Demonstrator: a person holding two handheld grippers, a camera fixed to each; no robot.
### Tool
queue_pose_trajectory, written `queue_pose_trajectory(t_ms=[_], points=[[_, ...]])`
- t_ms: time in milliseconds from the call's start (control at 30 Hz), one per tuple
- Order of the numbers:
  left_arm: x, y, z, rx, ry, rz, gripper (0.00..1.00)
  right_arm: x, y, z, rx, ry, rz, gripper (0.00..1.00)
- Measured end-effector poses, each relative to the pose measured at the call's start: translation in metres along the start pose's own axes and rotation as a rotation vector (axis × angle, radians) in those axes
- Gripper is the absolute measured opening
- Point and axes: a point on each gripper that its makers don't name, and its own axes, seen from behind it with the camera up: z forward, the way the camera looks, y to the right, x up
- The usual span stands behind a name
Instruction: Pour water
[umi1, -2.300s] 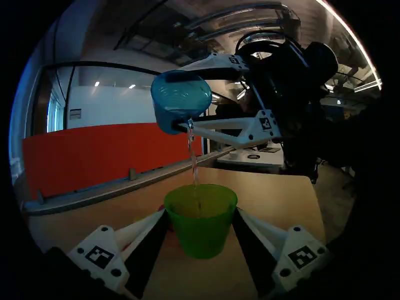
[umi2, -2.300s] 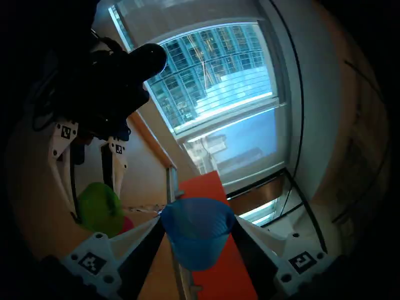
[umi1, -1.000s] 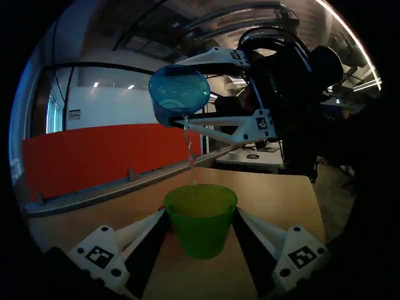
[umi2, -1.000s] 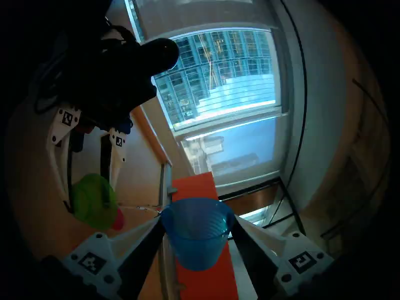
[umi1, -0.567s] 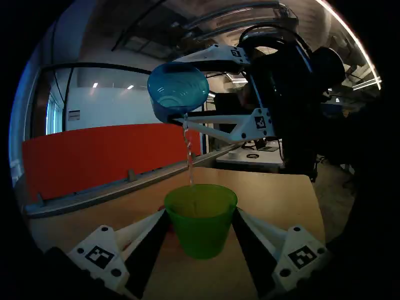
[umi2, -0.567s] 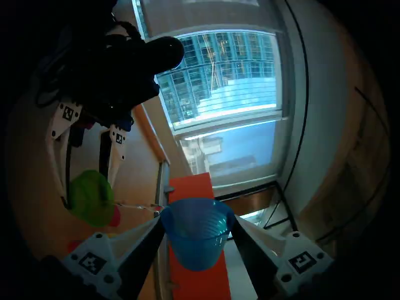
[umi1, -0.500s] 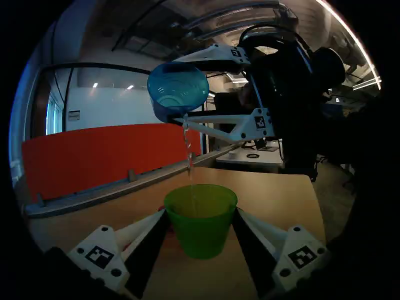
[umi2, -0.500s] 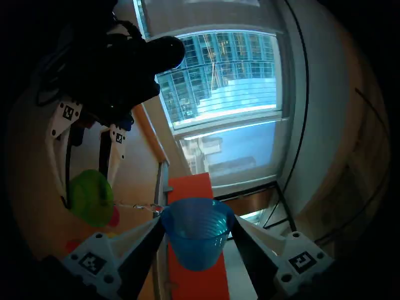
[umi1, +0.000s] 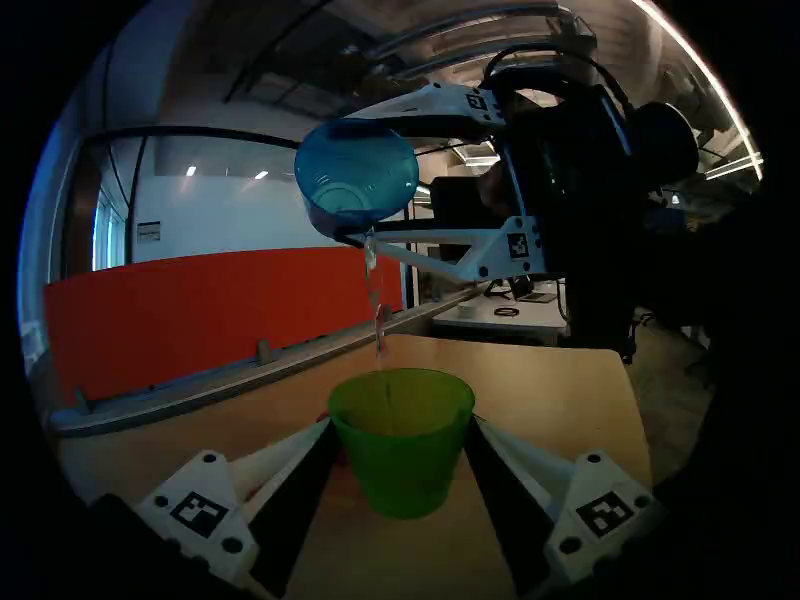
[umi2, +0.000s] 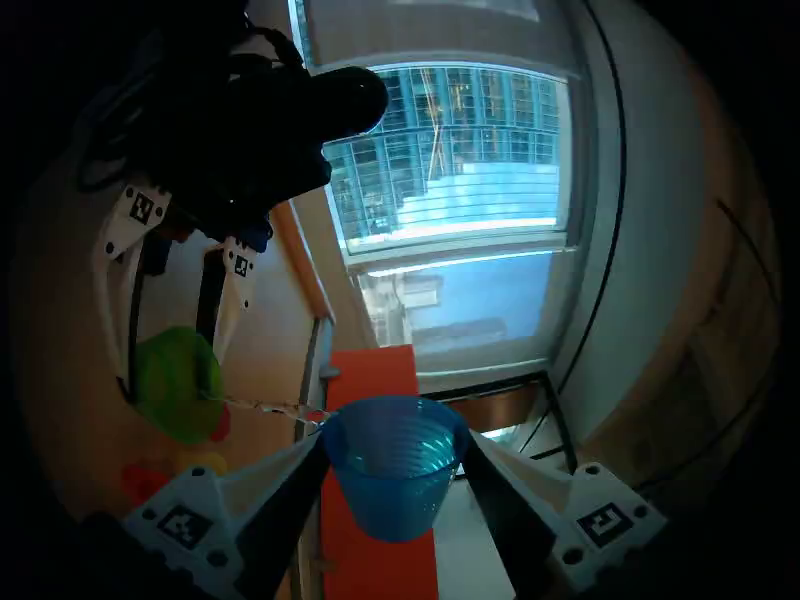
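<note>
Water (umi1: 375, 300) is thinning out now: the steady thread of a couple of seconds ago has broken into a wobbling trickle, falling from the blue cup (umi1: 355, 185) at upper centre of the left gripper view. The right gripper (umi2: 395, 450) has tipped that cup a touch further, fingers clamped on its sides. At lower centre the left gripper (umi1: 400, 428) pinches the green cup (umi1: 402, 465), upright, with the tabletop (umi1: 560, 390) behind it, and the drops land inside its rim. My read: the blue cup is nearly drained and the pour is almost done.
</note>
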Motion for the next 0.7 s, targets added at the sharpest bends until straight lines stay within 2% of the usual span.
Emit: queue_pose_trajectory(t_ms=[700], points=[[-0.0018,-0.0004,0.0001,0.002,-0.001,0.001,0.84,0.0049,0.0050,0.0052,-0.023,-0.006,-0.081,0.91]])
